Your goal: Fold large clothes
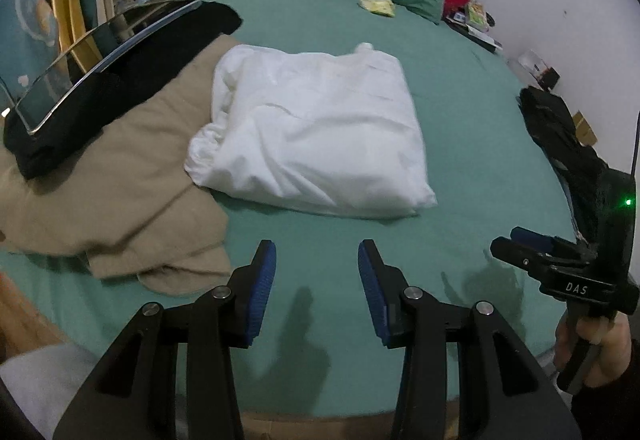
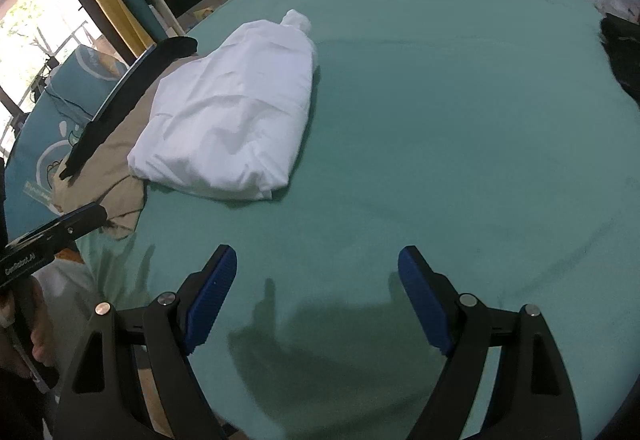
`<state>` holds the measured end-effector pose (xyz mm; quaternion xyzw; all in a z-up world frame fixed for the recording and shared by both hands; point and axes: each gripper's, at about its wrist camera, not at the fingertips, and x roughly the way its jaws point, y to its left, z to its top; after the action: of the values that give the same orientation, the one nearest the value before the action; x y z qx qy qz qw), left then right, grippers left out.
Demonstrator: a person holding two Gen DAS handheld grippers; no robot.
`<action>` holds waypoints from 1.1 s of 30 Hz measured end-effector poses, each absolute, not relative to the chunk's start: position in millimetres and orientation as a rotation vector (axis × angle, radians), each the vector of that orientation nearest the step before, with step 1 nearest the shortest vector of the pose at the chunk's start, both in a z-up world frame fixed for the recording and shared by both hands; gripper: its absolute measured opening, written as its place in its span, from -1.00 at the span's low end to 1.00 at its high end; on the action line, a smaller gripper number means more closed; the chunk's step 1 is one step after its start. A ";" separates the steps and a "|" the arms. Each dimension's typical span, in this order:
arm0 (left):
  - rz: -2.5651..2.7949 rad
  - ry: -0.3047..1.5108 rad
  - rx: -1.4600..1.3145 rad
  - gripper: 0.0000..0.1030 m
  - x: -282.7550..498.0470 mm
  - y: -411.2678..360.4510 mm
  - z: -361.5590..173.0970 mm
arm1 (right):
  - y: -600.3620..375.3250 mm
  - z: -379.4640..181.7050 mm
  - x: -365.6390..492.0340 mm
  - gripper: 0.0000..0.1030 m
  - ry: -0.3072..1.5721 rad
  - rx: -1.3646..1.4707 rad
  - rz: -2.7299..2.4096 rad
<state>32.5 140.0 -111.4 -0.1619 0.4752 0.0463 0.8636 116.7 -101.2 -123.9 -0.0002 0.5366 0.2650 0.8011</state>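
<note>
While both claws hang over bare sheet:
Left claw (image 1: 316, 260): released, empty.
Right claw (image 2: 316, 268): released wide, empty.
White bundle (image 1: 308, 127): folded, mid-bed, left edge on tan cloth (image 1: 112, 175).
Black garment (image 1: 560, 131): right edge, cut off; shape unclear.

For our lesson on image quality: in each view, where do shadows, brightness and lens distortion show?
Left wrist view: the fisheye bends the bed into a dome, dark corners frame the picture, and soft claw shadows fall on the sheet below the white garment. Right wrist view: the window is washed out, and a broad shadow lies between the claw fingers.
</note>
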 end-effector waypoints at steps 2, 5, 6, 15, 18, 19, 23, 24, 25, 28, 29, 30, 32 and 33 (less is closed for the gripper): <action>0.089 0.995 -0.329 -0.12 28.0 130.0 -106.7 | -113.4 -115.6 107.5 0.60 1.142 -0.006 0.547; 0.058 0.972 -0.311 -0.12 20.6 110.0 -91.8 | -127.8 -103.2 96.5 0.61 1.125 -0.018 0.515; 0.052 0.958 -0.297 -0.12 17.9 101.8 -84.3 | -134.7 -99.6 93.4 0.66 1.120 -0.020 0.508; 0.072 0.759 -0.158 0.54 1.0 50.2 -13.3 | -189.2 -38.0 65.4 0.84 0.974 -0.028 0.438; 0.051 0.695 -0.115 0.55 -0.8 35.2 10.6 | -201.1 -15.1 60.7 0.85 0.920 -0.034 0.420; 0.035 0.666 -0.117 0.55 -2.1 29.9 21.5 | -203.7 -9.7 60.2 0.86 0.906 -0.037 0.417; -0.007 0.597 -0.136 0.55 -4.5 18.5 49.4 | -216.3 23.1 54.4 0.86 0.829 -0.037 0.395; -0.016 0.579 -0.141 0.55 -5.5 16.4 56.0 | -219.1 31.9 52.7 0.86 0.808 -0.035 0.391; -0.016 0.558 -0.145 0.55 -6.5 14.2 64.6 | -221.9 39.4 51.2 0.86 0.791 -0.032 0.385; 0.011 0.514 -0.147 0.55 -10.4 11.4 79.4 | -227.8 57.9 47.2 0.86 0.742 -0.028 0.369; 0.020 0.501 -0.148 0.55 -11.7 10.8 82.9 | -228.8 65.9 43.6 0.86 0.716 -0.029 0.365; 0.035 0.482 -0.154 0.55 -14.4 11.6 86.5 | -228.7 68.8 42.1 0.86 0.703 -0.033 0.365; 0.024 0.459 -0.176 0.55 -17.6 14.5 88.1 | -225.9 78.2 33.8 0.86 0.653 -0.060 0.357; 0.010 0.451 -0.196 0.55 -19.7 17.4 87.6 | -224.5 81.2 30.3 0.86 0.630 -0.068 0.353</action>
<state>-19.7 17.4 87.6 -0.0969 0.2230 0.0051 0.9700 30.3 -224.5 81.2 -0.0331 0.3080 0.1726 0.9350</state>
